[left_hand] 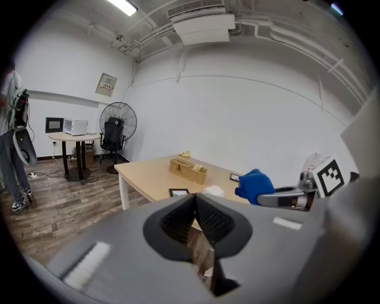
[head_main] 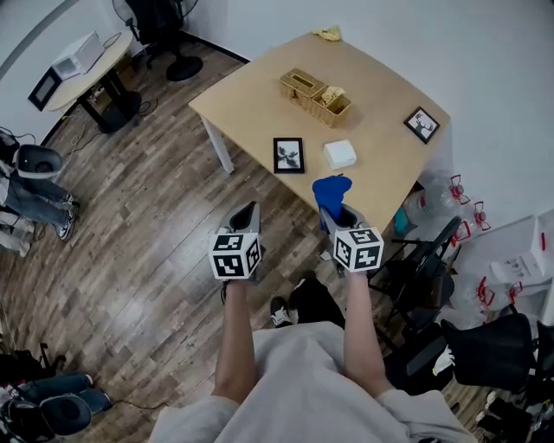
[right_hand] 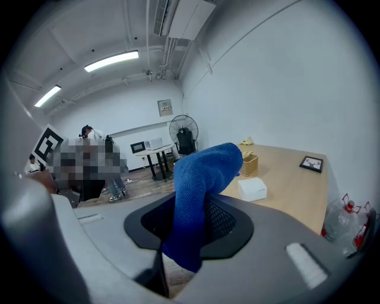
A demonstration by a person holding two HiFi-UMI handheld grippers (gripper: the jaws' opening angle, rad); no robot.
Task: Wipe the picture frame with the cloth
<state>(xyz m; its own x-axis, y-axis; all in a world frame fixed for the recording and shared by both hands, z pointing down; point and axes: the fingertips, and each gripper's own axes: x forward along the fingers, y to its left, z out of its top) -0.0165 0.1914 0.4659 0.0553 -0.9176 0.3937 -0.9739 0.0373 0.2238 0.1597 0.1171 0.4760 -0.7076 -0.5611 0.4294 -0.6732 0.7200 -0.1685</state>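
Clamping the blue cloth (right_hand: 205, 172), the right gripper (head_main: 339, 215) hangs at centre frame, at the table's (head_main: 260, 99) near edge. The left gripper (left_hand: 195, 205), jaws pressed together on nothing, hangs beside it over the floor (head_main: 138, 242). Just above them on the table lies the frame (head_main: 288, 155), beside a white box (head_main: 339, 154); a second frame (head_main: 421, 124) sits upper right.

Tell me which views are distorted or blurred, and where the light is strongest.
Head view: sharp and evenly lit, no glare on the table. Left gripper view: fisheye with a dark round border; the left tool, up close, looks soft; the ceiling lamp is blown out. Right gripper view: same fisheye; its lamps glare; the cloth shows its weave sharply.
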